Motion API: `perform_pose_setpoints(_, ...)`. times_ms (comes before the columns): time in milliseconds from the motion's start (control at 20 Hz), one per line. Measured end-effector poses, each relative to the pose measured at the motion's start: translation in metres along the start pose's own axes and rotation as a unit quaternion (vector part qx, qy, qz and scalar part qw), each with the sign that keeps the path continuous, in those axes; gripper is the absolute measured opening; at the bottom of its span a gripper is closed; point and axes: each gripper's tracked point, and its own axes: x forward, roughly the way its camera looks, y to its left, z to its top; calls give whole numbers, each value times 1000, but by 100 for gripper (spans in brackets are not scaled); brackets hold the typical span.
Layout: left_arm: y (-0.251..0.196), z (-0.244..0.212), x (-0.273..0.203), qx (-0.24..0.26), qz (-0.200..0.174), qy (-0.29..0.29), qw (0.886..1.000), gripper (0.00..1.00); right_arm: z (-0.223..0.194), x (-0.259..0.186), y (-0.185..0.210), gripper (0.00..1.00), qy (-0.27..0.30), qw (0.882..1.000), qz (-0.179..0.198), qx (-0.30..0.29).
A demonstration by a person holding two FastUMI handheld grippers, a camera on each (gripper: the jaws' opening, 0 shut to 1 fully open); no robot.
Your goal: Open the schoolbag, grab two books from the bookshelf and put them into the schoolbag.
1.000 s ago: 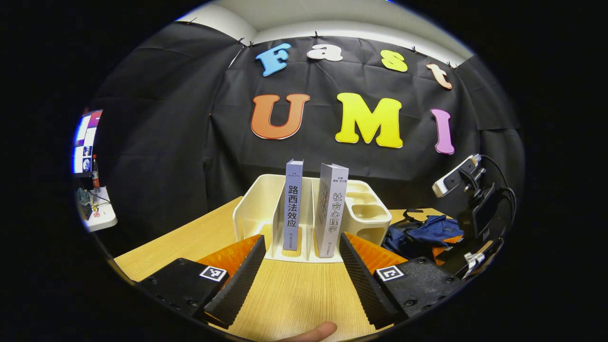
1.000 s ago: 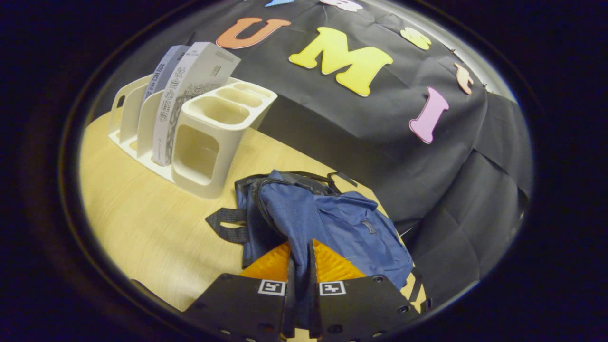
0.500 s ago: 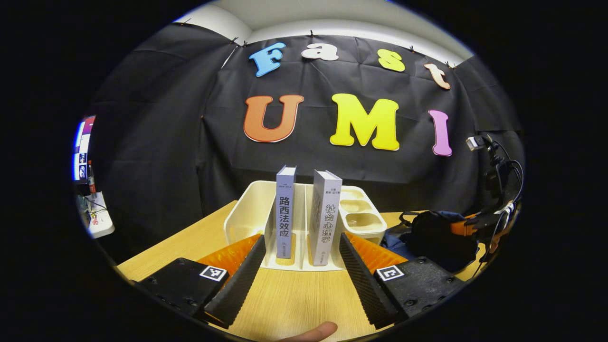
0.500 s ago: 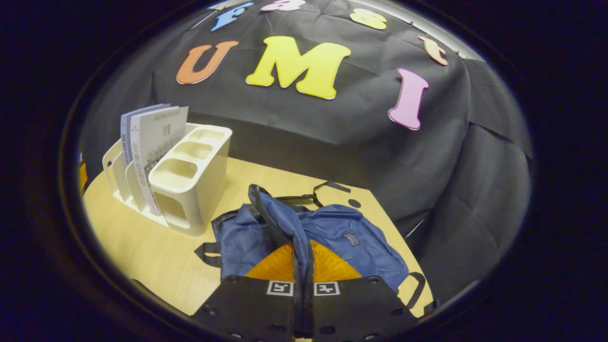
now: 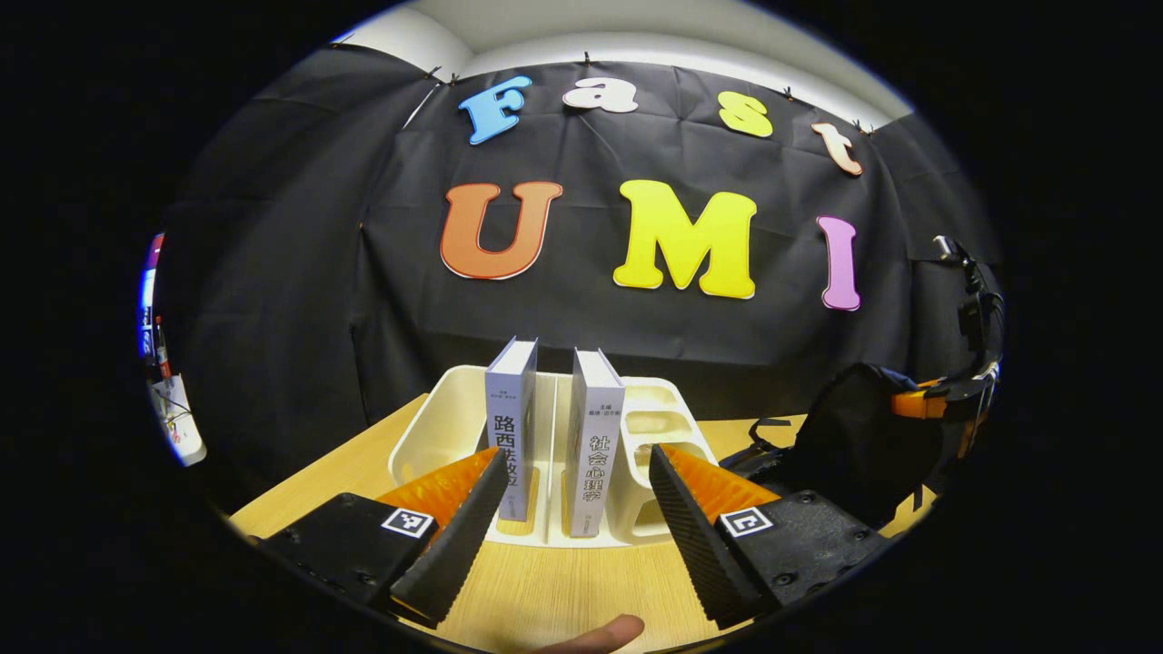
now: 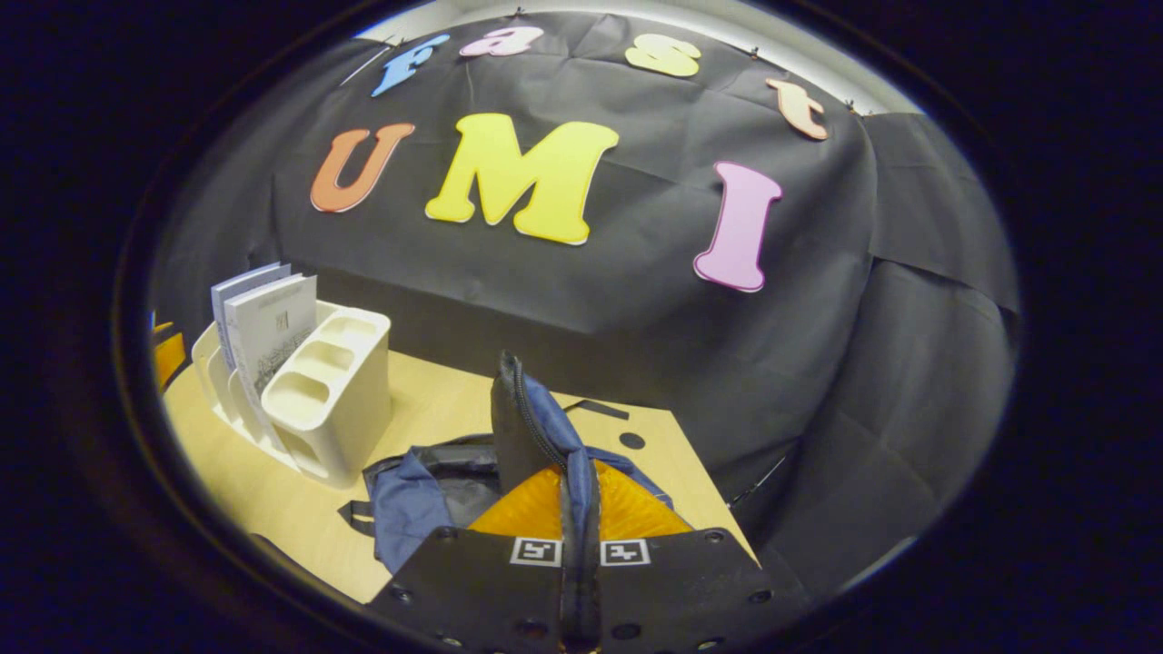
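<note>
In the left gripper view, the left gripper (image 5: pixel 572 522) pointed level at the white bookshelf (image 5: pixel 436 436) at lower centre, its jaws spread wide. Two books (image 5: pixel 511 427) stood upright there, spines forward. In the right gripper view, the right gripper (image 6: pixel 578 509) was clamped on a raised flap of the blue schoolbag (image 6: pixel 427 490), which lay on the surface (image 6: pixel 245 481) at lower centre.

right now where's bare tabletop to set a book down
Bare table lies in front of the bookshelf, around the open left gripper. Another strip lies between bookshelf and schoolbag. It is crowded where the right gripper pinches the schoolbag's flap up.
</note>
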Motion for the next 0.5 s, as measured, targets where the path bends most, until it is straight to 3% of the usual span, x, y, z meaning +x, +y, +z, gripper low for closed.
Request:
perform_pose_setpoints(50, -3, 2, 6, 1, -1, 4, 1000, 94, 3, 0, -6, 1, -3, 1000, 3, 5)
perform_pose_setpoints(100, -5, 5, 12, 3, -2, 7, 1000, 98, 6, 0, -13, 1, -6, 1000, 5, 10)
perform_pose_setpoints(500, -14, 45, 60, 42, 16, 19, 999, 98, 12, 5, -56, 0, -21, 999, 27, 30)
